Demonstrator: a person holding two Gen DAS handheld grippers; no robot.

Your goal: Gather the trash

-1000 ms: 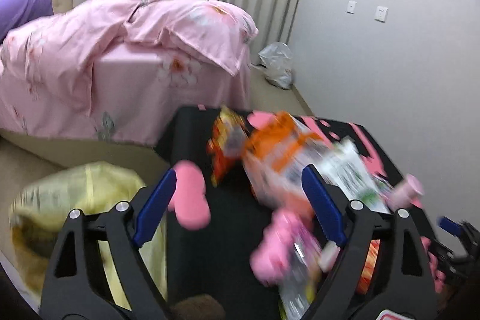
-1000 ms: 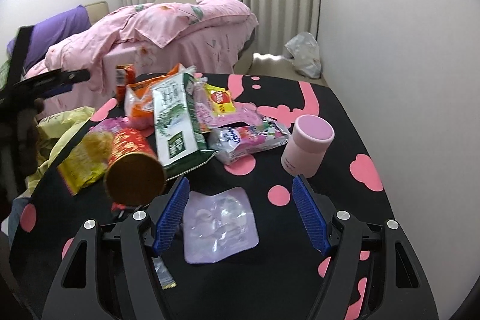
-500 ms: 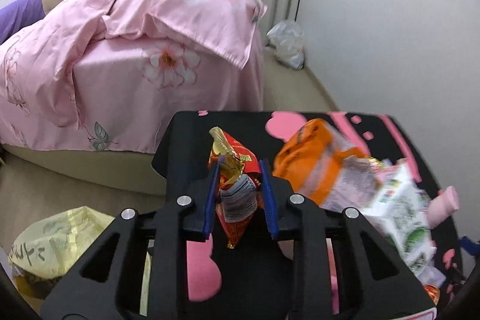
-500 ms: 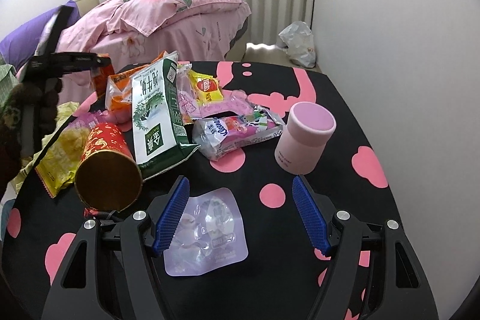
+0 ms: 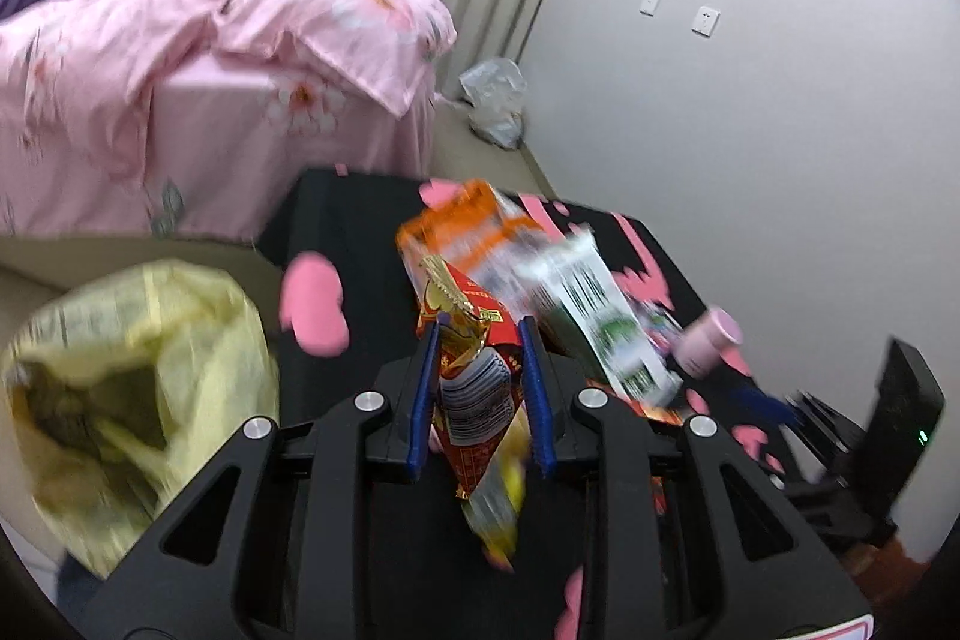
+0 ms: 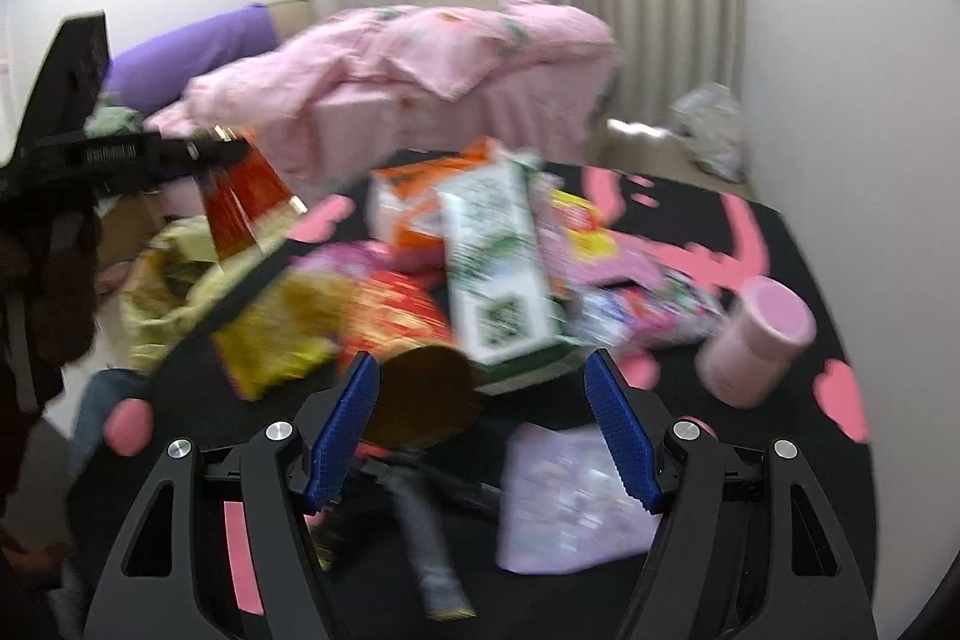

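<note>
Wrapper (image 5: pixel 474 388) hung pinched in the left gripper (image 5: pixel 478 394) above the tabletop (image 5: pixel 354 232), best carried level over the bag (image 5: pixel 138 370) before release; the right gripper (image 6: pixel 483 430) stood wide.

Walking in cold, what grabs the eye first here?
The left gripper pinches a red and gold snack wrapper, lifted above the black table with pink spots. A yellow bag gapes open to its left, and a pink bed sits behind the litter pile.
</note>
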